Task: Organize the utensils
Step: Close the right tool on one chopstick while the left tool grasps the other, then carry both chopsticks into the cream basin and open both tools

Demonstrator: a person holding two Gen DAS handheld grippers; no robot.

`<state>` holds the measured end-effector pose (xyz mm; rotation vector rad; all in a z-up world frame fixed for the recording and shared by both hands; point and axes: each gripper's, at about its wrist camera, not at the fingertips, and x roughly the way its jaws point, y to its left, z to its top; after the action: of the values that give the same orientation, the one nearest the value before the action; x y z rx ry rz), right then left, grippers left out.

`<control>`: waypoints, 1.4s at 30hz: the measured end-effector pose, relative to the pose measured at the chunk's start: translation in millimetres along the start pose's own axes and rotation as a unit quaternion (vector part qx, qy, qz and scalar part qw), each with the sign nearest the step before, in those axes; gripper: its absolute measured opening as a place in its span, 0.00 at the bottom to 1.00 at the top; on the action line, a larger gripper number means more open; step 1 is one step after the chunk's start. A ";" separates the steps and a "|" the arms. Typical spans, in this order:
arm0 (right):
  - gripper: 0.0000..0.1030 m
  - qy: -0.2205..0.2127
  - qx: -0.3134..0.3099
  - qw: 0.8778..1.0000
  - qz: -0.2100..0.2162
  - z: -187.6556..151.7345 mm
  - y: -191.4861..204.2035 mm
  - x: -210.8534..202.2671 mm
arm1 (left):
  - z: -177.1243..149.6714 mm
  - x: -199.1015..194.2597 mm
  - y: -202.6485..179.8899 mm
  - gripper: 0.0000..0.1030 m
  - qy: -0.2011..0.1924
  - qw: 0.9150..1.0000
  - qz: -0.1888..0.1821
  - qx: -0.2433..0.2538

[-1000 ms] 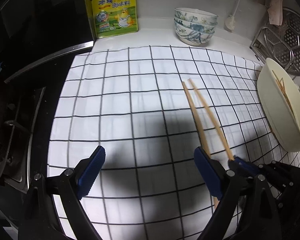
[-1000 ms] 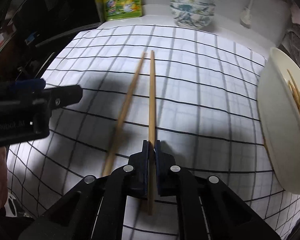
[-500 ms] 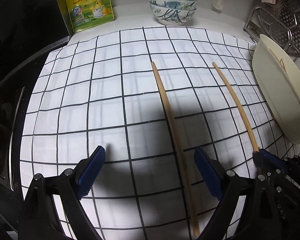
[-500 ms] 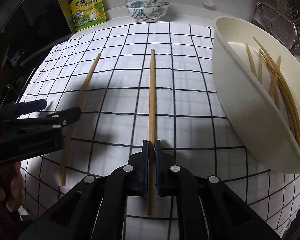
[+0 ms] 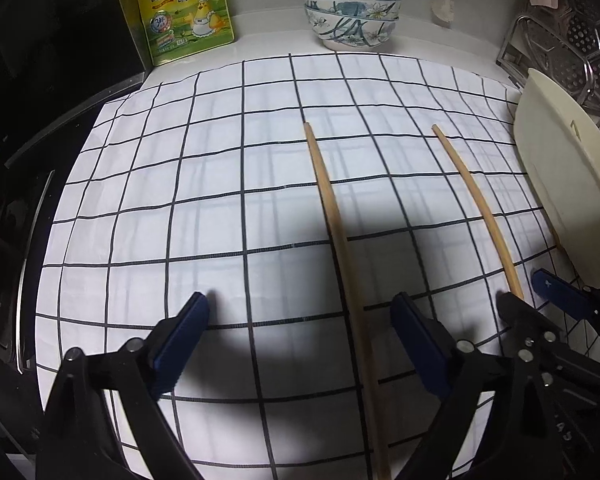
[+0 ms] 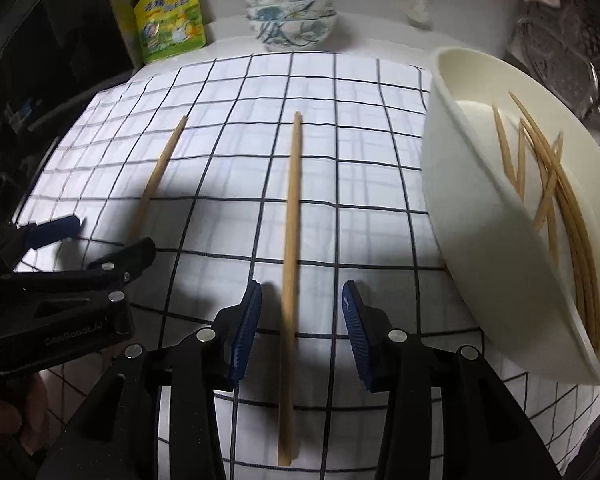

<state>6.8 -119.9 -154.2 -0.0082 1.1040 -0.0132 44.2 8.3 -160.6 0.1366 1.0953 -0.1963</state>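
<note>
The right tool was opening, its pads off the right chopstick, which lay flat on the checked cloth between the jaws, long axis running from the near edge of the counter toward the back edge. The left chopstick lay roughly parallel, well apart from its mate, its near end passing between the jaws of the left tool. That tool stood wide and was closing slightly, gripping nothing. The left hand was judged nearer for the left chopstick. More chopsticks lay in the cream bowl at the counter's right edge.
</note>
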 end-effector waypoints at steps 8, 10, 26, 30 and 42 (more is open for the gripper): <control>0.06 -0.001 -0.008 1.000 0.012 4.4 3.5 0.9 | -2.4 -10.6 -20.2 0.18 -0.017 0.999 -0.024 0.038; 0.06 0.004 0.009 1.000 0.027 4.3 -0.9 -0.1 | -2.0 -10.6 -24.1 0.09 -0.008 0.999 -0.027 0.046; 0.06 -0.037 0.047 0.992 0.108 8.1 -7.4 -66.8 | 18.7 -61.2 -0.9 0.07 -0.005 0.999 -0.035 0.008; 0.06 -0.061 0.045 0.990 0.117 13.1 -19.0 -91.3 | 29.5 -79.2 -5.9 0.07 -0.017 0.999 -0.036 -0.002; 0.06 -0.119 0.087 0.985 0.095 22.5 -103.6 -140.4 | 69.3 -126.9 -77.1 0.07 -0.079 0.994 -0.073 0.023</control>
<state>-37.0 -221.4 -17.4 0.2469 0.8581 0.0600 30.8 -69.7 -17.1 0.0802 0.9437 -0.3577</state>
